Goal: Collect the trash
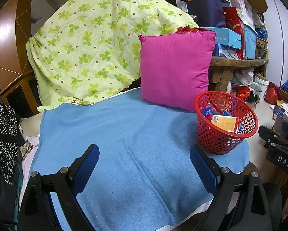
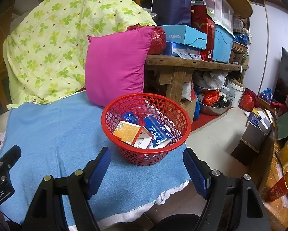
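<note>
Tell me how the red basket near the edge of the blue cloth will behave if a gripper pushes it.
The red basket is thin open-mesh plastic holding only small cartons, so it is probably light and slides readily. It narrows toward the base, so a push at the rim may tip it. It sits near the edge of the blue cloth, so a shove toward the floor side could send it off.

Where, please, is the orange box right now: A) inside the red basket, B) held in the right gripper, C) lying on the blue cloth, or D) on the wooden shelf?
A: the orange box lies inside the red basket with other packaging, while the right gripper stands open and empty in front of it.
</note>
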`<act>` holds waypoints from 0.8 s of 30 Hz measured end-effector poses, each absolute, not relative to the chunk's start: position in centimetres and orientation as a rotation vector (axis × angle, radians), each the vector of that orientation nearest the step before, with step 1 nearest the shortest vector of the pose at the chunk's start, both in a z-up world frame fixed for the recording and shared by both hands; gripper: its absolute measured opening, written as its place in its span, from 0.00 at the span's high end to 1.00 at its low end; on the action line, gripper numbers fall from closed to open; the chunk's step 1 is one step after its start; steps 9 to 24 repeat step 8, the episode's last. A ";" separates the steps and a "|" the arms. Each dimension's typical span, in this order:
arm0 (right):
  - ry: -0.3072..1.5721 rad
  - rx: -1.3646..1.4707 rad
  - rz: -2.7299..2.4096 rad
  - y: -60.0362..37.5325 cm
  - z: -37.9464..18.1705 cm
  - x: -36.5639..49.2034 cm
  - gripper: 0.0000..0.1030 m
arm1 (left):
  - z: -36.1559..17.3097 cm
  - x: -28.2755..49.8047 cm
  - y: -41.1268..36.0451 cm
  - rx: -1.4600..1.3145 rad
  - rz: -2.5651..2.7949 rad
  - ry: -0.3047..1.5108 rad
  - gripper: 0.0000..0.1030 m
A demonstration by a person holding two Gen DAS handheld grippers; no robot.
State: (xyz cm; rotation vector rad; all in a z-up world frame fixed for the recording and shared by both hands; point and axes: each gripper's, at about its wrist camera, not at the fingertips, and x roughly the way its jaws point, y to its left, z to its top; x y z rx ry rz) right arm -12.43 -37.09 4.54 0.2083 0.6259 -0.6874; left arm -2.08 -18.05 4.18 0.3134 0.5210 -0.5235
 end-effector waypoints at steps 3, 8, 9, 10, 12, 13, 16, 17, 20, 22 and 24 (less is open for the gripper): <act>0.627 0.210 -0.687 -37.1 4.5 -12.3 0.22 | 4.1 -1.9 -18.0 0.309 -0.531 0.520 0.08; 0.629 0.214 -0.675 -37.0 4.2 -11.7 0.22 | 3.8 -1.1 -17.3 0.283 -0.549 0.532 0.08; 0.629 0.214 -0.675 -37.0 4.2 -11.7 0.22 | 3.8 -1.1 -17.3 0.283 -0.549 0.532 0.08; 0.629 0.214 -0.675 -37.0 4.2 -11.7 0.22 | 3.8 -1.1 -17.3 0.283 -0.549 0.532 0.08; 0.629 0.214 -0.675 -37.0 4.2 -11.7 0.22 | 3.8 -1.1 -17.3 0.283 -0.549 0.532 0.08; 0.629 0.214 -0.675 -37.0 4.2 -11.7 0.22 | 3.8 -1.1 -17.3 0.283 -0.549 0.532 0.08; 0.629 0.214 -0.675 -37.0 4.2 -11.7 0.22 | 3.8 -1.1 -17.3 0.283 -0.549 0.532 0.08; 0.629 0.214 -0.675 -37.0 4.2 -11.7 0.22 | 3.8 -1.1 -17.3 0.283 -0.549 0.532 0.08; 0.629 0.214 -0.675 -37.0 4.2 -11.7 0.22 | 3.8 -1.1 -17.3 0.283 -0.549 0.532 0.08; 0.629 0.214 -0.675 -37.0 4.2 -11.7 0.22 | 3.8 -1.1 -17.3 0.283 -0.549 0.532 0.08; 0.629 0.214 -0.675 -37.0 4.2 -11.7 0.22 | 3.8 -1.1 -17.3 0.283 -0.549 0.532 0.08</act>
